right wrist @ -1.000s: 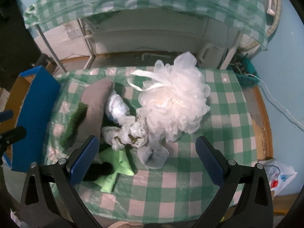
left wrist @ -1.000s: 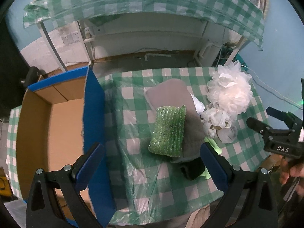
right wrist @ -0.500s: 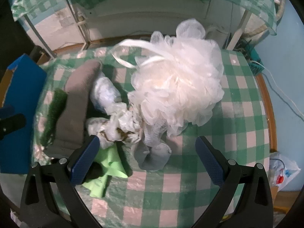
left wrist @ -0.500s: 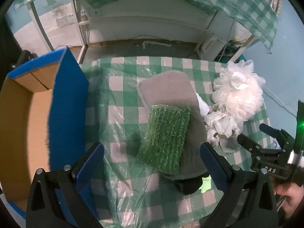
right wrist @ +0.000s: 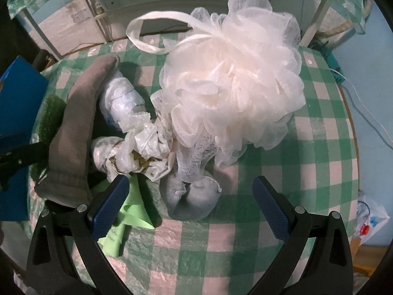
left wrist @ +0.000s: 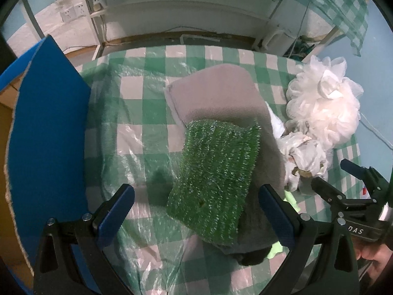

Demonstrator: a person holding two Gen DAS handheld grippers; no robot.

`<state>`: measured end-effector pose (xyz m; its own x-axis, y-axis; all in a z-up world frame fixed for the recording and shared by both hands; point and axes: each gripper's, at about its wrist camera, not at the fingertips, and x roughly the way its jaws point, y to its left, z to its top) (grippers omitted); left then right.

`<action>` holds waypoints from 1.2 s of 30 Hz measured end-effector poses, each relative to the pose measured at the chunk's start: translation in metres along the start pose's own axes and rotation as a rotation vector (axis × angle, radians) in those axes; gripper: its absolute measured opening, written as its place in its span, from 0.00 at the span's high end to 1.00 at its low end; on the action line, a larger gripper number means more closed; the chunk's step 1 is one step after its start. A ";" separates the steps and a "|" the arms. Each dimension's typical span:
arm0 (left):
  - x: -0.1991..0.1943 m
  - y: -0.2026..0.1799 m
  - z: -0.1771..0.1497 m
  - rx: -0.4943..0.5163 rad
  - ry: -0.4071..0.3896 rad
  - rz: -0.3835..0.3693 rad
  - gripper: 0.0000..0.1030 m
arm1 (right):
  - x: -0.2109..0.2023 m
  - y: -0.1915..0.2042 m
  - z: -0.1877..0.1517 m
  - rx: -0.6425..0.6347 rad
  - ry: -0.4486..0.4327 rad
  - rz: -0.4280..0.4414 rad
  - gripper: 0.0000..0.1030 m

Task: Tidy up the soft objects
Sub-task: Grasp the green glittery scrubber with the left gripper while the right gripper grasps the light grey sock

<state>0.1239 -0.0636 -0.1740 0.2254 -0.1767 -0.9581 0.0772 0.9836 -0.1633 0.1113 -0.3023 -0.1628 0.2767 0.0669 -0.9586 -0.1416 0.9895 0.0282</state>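
Both claws lower, spread wide: left claw (left wrist: 196, 211) nearer green scrubber (left wrist: 216, 184), right claw (right wrist: 190, 201) nearer loofah (right wrist: 235, 91).

Worktop (right wrist: 319, 113): green-and-white checked cloth under clear plastic film.
Left part: grey cloth (left wrist: 216, 98).
Middle: crumpled white bags (right wrist: 137, 145), grey sock (right wrist: 194, 201), light green piece (right wrist: 132, 211).
Right part: white bath pouf (right wrist: 235, 83).

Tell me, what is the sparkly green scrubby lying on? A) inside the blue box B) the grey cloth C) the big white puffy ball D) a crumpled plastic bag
B: in the left wrist view the green scrubby lies across the grey cloth, which sticks out beyond it at the far end and on the right.
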 end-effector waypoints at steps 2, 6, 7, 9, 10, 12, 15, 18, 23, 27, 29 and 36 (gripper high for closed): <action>0.006 0.005 0.000 -0.019 0.003 -0.010 0.01 | 0.005 -0.001 -0.001 -0.002 0.007 -0.001 0.02; 0.011 0.013 -0.001 -0.074 -0.002 -0.037 0.01 | 0.011 -0.003 -0.003 -0.004 0.021 -0.017 0.02; 0.012 0.013 0.000 -0.078 0.001 -0.051 0.03 | 0.013 -0.003 -0.003 -0.006 0.023 -0.026 0.02; 0.014 0.014 0.000 -0.079 0.005 -0.068 0.09 | 0.017 -0.002 -0.004 -0.014 0.029 -0.034 0.02; 0.016 0.013 0.000 -0.075 0.011 -0.064 0.14 | 0.019 -0.002 -0.004 -0.018 0.031 -0.036 0.03; 0.019 0.013 0.000 -0.066 0.023 -0.065 0.21 | 0.024 0.000 -0.006 -0.032 0.037 -0.043 0.06; 0.022 0.011 -0.002 -0.046 0.036 -0.060 0.34 | 0.031 0.000 -0.007 -0.043 0.056 -0.042 0.13; 0.021 0.011 -0.003 -0.032 0.031 -0.079 0.47 | 0.037 -0.002 -0.009 -0.044 0.069 -0.033 0.26; 0.015 0.006 -0.005 0.004 0.028 -0.097 0.74 | 0.039 -0.004 -0.008 -0.042 0.083 -0.003 0.49; 0.010 -0.001 -0.005 0.029 0.010 -0.080 0.79 | 0.036 0.001 -0.011 -0.047 0.084 0.012 0.65; 0.006 -0.002 -0.006 0.031 0.002 -0.075 0.81 | 0.035 0.001 -0.010 -0.043 0.090 0.017 0.68; -0.007 0.007 -0.009 0.010 -0.018 -0.066 0.81 | 0.015 0.007 -0.015 -0.045 0.080 0.019 0.68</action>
<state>0.1142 -0.0548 -0.1704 0.2366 -0.2422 -0.9409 0.1024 0.9693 -0.2238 0.1005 -0.2960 -0.1810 0.1968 0.0736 -0.9777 -0.1890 0.9813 0.0359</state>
